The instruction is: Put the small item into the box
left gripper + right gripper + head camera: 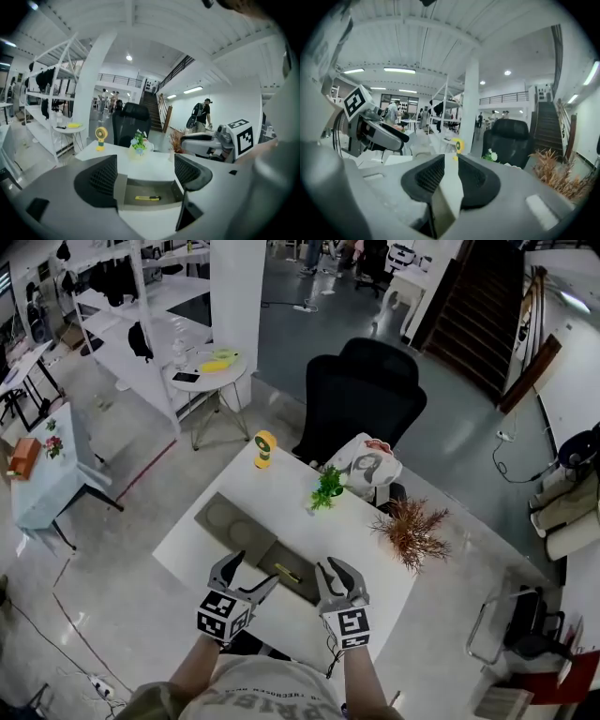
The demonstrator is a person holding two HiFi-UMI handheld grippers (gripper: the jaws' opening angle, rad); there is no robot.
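**Item already in the box; the flap is the next concern**

The small item (288, 575), a slim yellow stick with a dark tip, lies flat on the floor of the open grey box (272, 554) on the bench (281, 493). It sits just ahead of the left tool (145, 172) and in line with the gap between its jaws. That tool's jaws stand wide apart and hold nothing.

The right tool (451, 171) is beside the box's right end. Its jaws are nearly together, pinching a thin pale panel that looks like a flap (450, 187) of the box.

I judge the placing step done. The next move probably calls for folding or letting go of the flap without tipping the box.
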